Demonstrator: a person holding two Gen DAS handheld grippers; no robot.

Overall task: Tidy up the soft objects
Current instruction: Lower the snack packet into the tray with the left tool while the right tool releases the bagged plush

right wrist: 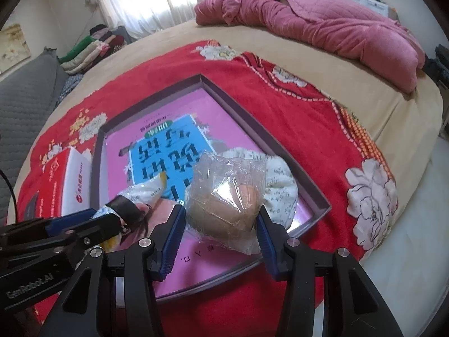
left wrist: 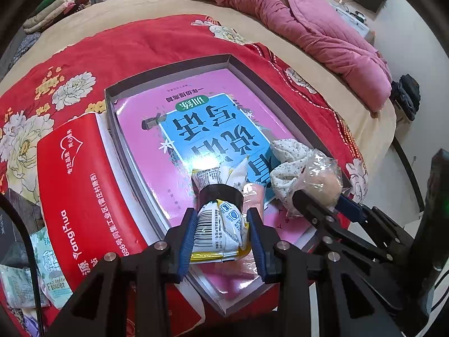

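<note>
Shallow grey box [left wrist: 168, 67] on a red floral blanket [left wrist: 140, 42], lined with a glossy pink-and-blue book [left wrist: 196, 118]. A red carton [left wrist: 84, 185] lies against the box's left wall; a rumpled pink quilt [left wrist: 308, 25] and folded clothes [left wrist: 61, 2] lie well apart on the bed. Left gripper [left wrist: 221, 233] clenched on a crinkled white-and-yellow packet [left wrist: 221, 224] banded in black. Right gripper [right wrist: 219, 224] grasps a rounded tan bun in clear wrap [right wrist: 224, 199], over the box's near corner, in front of a speckled white cloth bundle [right wrist: 280, 179] in the box.
</note>
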